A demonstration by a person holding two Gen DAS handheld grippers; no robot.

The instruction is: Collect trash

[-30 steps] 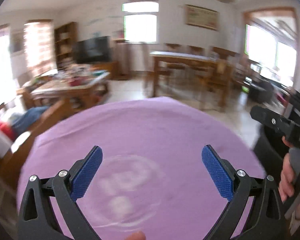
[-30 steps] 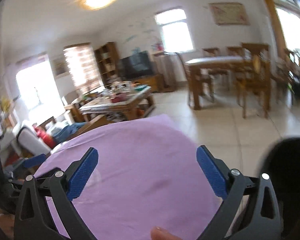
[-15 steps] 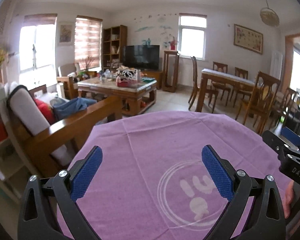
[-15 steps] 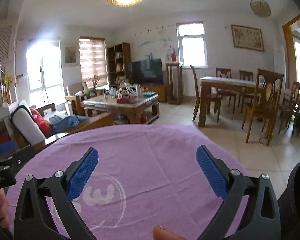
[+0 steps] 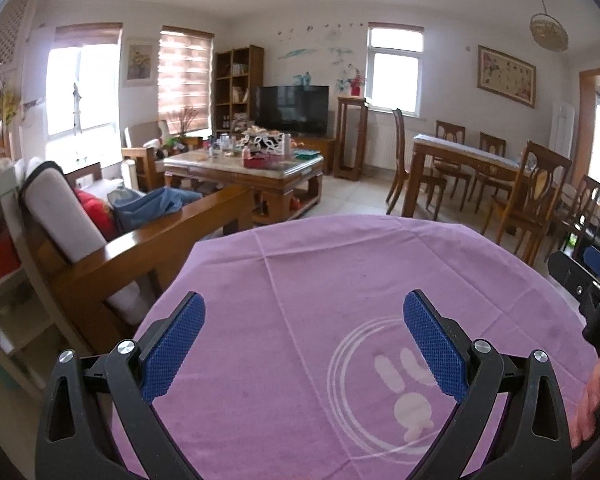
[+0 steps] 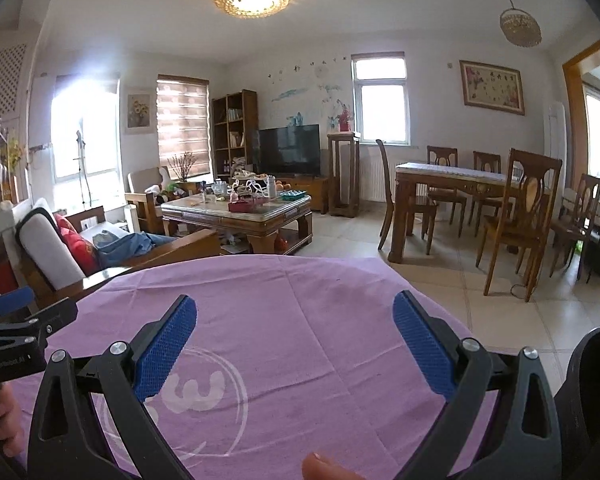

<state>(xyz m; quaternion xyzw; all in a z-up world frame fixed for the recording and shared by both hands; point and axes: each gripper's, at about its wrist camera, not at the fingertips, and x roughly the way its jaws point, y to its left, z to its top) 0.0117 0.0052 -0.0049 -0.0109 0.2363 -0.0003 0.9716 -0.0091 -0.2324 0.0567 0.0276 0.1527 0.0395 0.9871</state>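
Note:
My left gripper (image 5: 304, 312) is open and empty above a round table under a purple cloth (image 5: 340, 272) with a white printed logo (image 5: 404, 384). My right gripper (image 6: 295, 316) is open and empty above the same cloth (image 6: 292, 292). No trash shows on the cloth. The right gripper also shows at the right edge of the left wrist view (image 5: 592, 284). The left gripper shows at the left edge of the right wrist view (image 6: 20, 320). A dark round container (image 6: 596, 384) sits at the lower right of the table.
A wooden sofa (image 5: 112, 236) with cushions stands left of the table. A cluttered coffee table (image 6: 240, 208) is beyond it. A dining table (image 6: 456, 180) with chairs (image 6: 524, 220) stands to the right on a tiled floor.
Both grippers swung and tilted up from a blurred close look at the cloth to a steady view across the table and room. Both stayed open.

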